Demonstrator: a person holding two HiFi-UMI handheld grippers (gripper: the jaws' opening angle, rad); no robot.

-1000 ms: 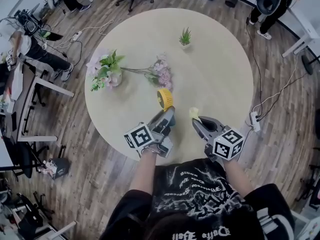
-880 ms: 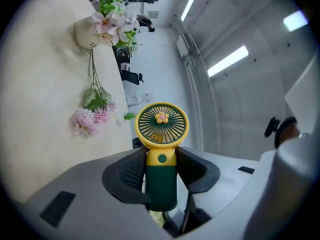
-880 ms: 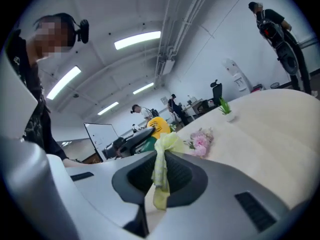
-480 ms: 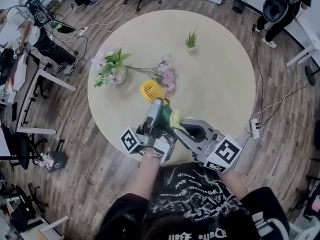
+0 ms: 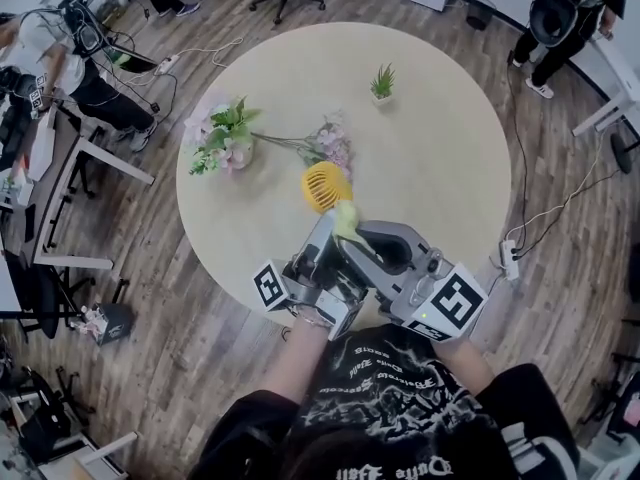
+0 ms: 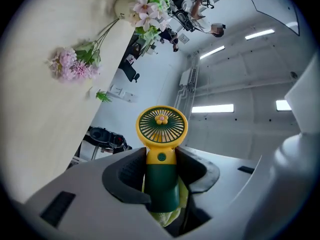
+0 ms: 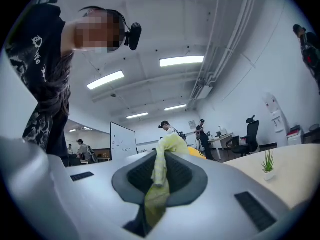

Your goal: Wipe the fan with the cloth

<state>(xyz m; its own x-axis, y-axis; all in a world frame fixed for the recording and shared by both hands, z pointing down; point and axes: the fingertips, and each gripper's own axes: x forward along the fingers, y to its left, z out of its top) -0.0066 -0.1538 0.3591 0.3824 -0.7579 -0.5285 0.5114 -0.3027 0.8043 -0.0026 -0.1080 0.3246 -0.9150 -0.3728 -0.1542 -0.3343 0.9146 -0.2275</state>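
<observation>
A small hand fan with a yellow round head [image 5: 325,186] and a dark green handle [image 6: 161,184] is held up above the table. My left gripper [image 5: 322,236] is shut on that handle, and the head [image 6: 161,126] sticks out past the jaws. My right gripper [image 5: 352,238] comes in from the right, shut on a pale yellow cloth [image 5: 346,218]. The cloth [image 7: 161,174] hangs between its jaws, and its tip lies against the fan just under the head. A fold of the cloth [image 6: 167,215] shows below the handle.
The round beige table [image 5: 430,148] carries a bouquet [image 5: 225,138], a pink flower sprig [image 5: 330,153] and a tiny potted plant [image 5: 382,81]. A power strip [image 5: 508,251] and cables lie on the wooden floor. Desks, chairs and people stand around the room's edges.
Both grippers have risen from the tabletop. The fan came up in the left gripper and turned. The right gripper swung left and brought the cloth against the fan.
</observation>
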